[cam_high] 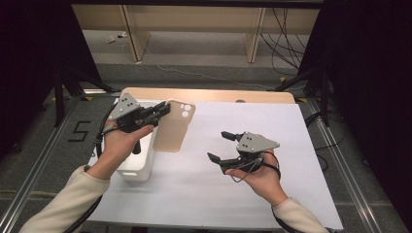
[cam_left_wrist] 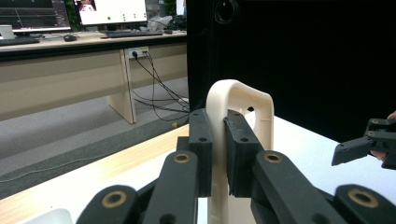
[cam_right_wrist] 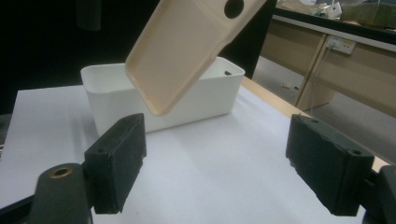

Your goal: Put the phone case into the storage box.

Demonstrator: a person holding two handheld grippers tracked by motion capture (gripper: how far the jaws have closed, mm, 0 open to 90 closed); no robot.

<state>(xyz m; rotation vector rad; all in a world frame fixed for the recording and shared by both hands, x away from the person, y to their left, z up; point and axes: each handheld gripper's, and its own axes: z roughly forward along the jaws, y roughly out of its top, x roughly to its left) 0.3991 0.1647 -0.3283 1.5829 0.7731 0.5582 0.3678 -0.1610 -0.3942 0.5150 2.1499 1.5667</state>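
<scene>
Currently left hand-held gripper (cam_high: 164, 109) is pinching beige soft phone case (cam_high: 175, 126) aloft; right hand-held gripper (cam_high: 221, 145), jaws spread, is probably readying to take it.

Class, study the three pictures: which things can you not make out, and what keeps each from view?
- White bin interior: the high view has the left hand and left tongs over it; the right gripper view has its near wall in front.
- Phone case lower half: left gripper view, behind the tongs and the bottom edge.
- Monitor text: left gripper view, too small.
</scene>
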